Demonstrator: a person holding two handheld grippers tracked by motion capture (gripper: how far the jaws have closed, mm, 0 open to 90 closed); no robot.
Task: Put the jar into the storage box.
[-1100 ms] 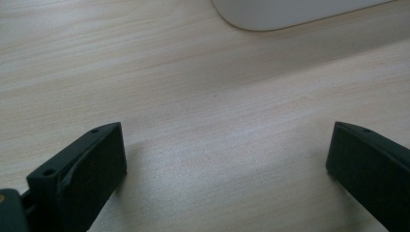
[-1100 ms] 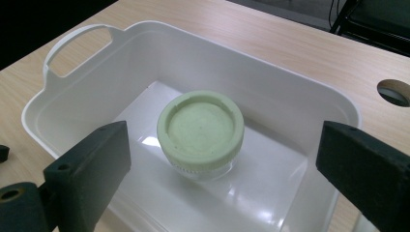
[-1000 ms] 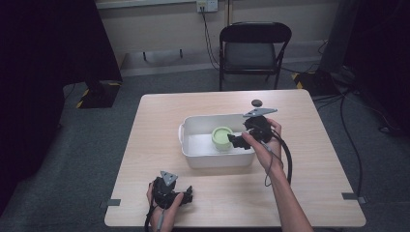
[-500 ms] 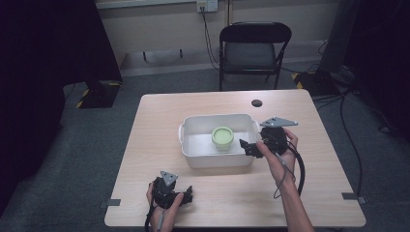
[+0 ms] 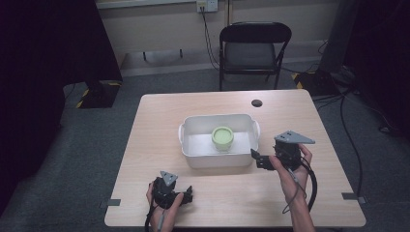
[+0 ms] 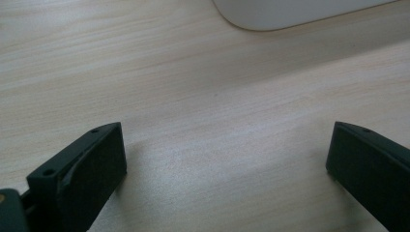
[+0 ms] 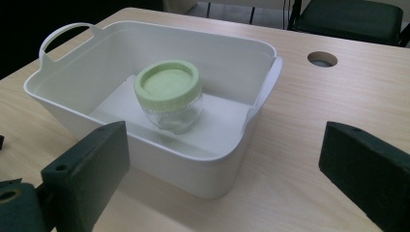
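Now, nearest your body, your left gripper [image 5: 186,194] rests low on the pale wooden table [image 5: 159,125] with its jaws wide apart and nothing between them; leave it parked there, since the near table edge runs close behind it and there is little room to back up. Your right gripper [image 5: 255,158] hangs just beside the right end of the white plastic tub with loop handles [image 7: 58,87], jaws spread wide and empty. The glass jar with the pale green screw lid [image 7: 168,94] stands upright on the tub floor, toward the right end, apart from every wall. By my reading the jar is placed and the step in hand is getting clear, so lift your right gripper up and to the right and keep the jaws off the tub's right handle [image 7: 265,94], which sits close to them. You have bare table to the right of the tub and in front of it for that move. Farther off, mind the round cable hole [image 5: 256,103] near the far edge, and beyond the table stands a black folding chair [image 5: 253,46].
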